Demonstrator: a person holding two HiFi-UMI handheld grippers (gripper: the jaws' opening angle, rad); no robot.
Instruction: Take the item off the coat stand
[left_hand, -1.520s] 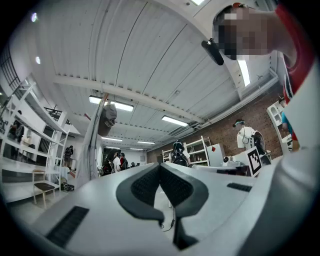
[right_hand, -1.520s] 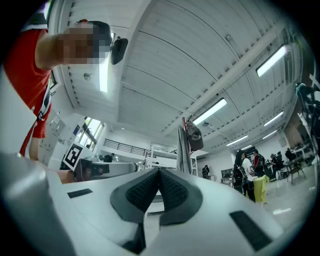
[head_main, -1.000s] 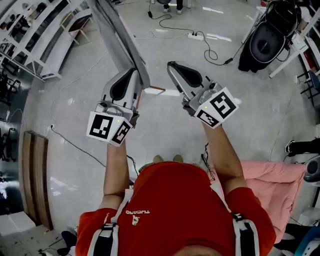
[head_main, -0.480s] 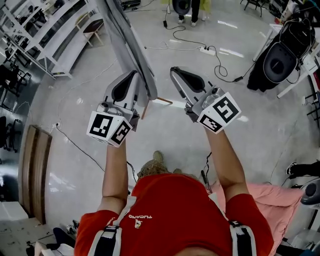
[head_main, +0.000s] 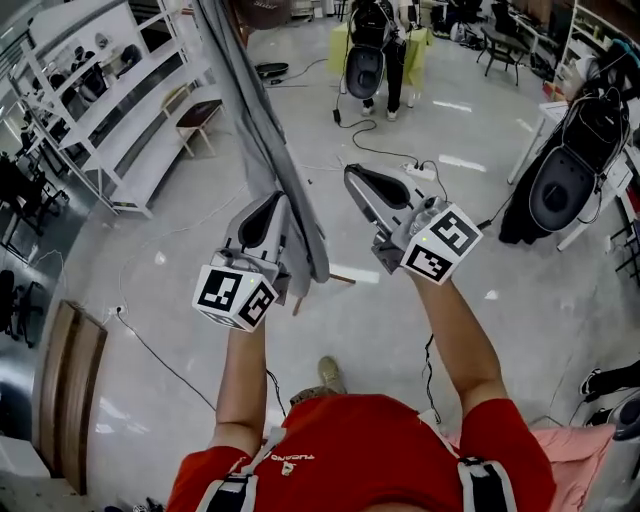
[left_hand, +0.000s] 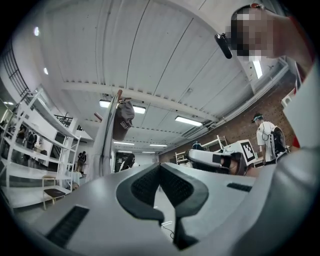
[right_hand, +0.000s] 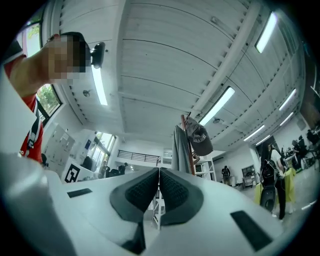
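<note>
A coat stand (head_main: 297, 296) rises in front of me with a long grey garment (head_main: 262, 130) hanging down it. A dark grey cap (left_hand: 123, 118) hangs near the stand's top, seen also in the right gripper view as the cap (right_hand: 200, 140) beside the grey garment (right_hand: 179, 150). My left gripper (head_main: 276, 200) is shut and empty, close against the garment's left side. My right gripper (head_main: 351, 171) is shut and empty, a little to the right of the garment and apart from it. Both point upward, below the cap.
White shelving (head_main: 120, 110) lines the left wall, with a small stool (head_main: 197, 117) beside it. Cables and a power strip (head_main: 420, 170) lie on the floor ahead. Black bags (head_main: 570, 170) stand at the right; a wooden board (head_main: 65, 390) lies at the left. A person (left_hand: 265, 135) stands further back.
Both grippers have risen and tilted upward, and the head view has lifted to show more of the room. The garment now hangs right beside the left gripper. Both jaws stayed shut.
</note>
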